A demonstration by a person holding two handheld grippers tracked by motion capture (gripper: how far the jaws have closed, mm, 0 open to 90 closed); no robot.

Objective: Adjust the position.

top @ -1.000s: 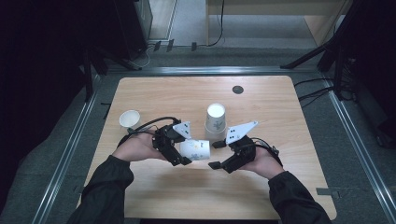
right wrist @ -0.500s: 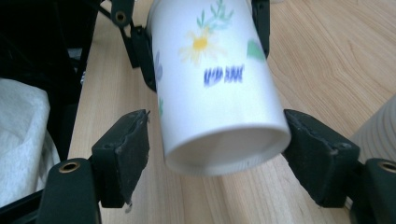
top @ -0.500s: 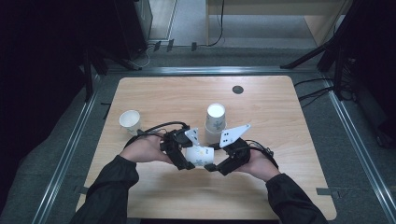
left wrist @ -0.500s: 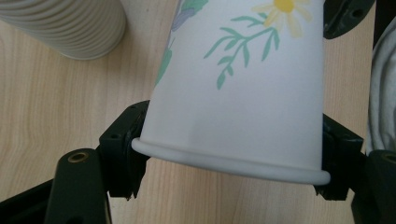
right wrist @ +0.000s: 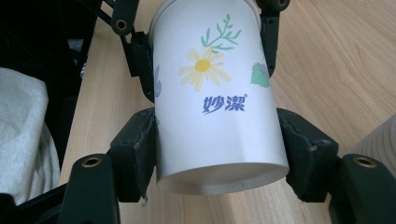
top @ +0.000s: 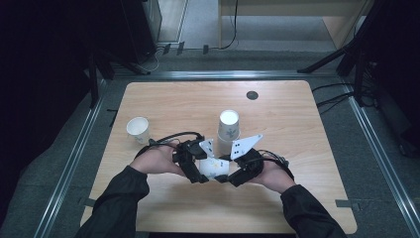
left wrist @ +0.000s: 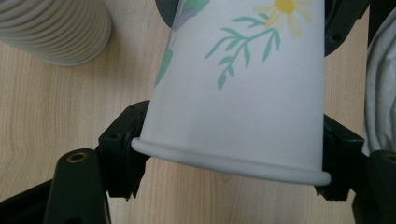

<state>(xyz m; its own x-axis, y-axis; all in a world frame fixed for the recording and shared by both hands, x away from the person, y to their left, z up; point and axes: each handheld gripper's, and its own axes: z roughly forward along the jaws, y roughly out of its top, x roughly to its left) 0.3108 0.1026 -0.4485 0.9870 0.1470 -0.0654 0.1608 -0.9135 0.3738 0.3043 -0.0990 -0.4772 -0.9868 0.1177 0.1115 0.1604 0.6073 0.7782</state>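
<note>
A white paper cup [top: 214,167] with a flower print lies on its side just above the table, held between both grippers. My left gripper [top: 198,173] is shut on its rim end; in the left gripper view the cup [left wrist: 243,93] sits between the left gripper's [left wrist: 229,158] pads at the rolled rim. My right gripper [top: 231,176] is shut on the base end; in the right gripper view the cup [right wrist: 219,116] points away from the right gripper [right wrist: 222,158], with the left gripper's fingers [right wrist: 140,51] beyond.
An upside-down stack of ribbed paper cups [top: 228,126] stands just behind the grippers, also close by as the stack [left wrist: 51,28] in the left gripper view. A single upright cup [top: 138,130] stands at the left. A black disc [top: 252,94] lies at the far side of the wooden table [top: 307,129].
Both hands have drifted slightly toward the near edge and closer together, with the flowered cup staying between the two grippers.
</note>
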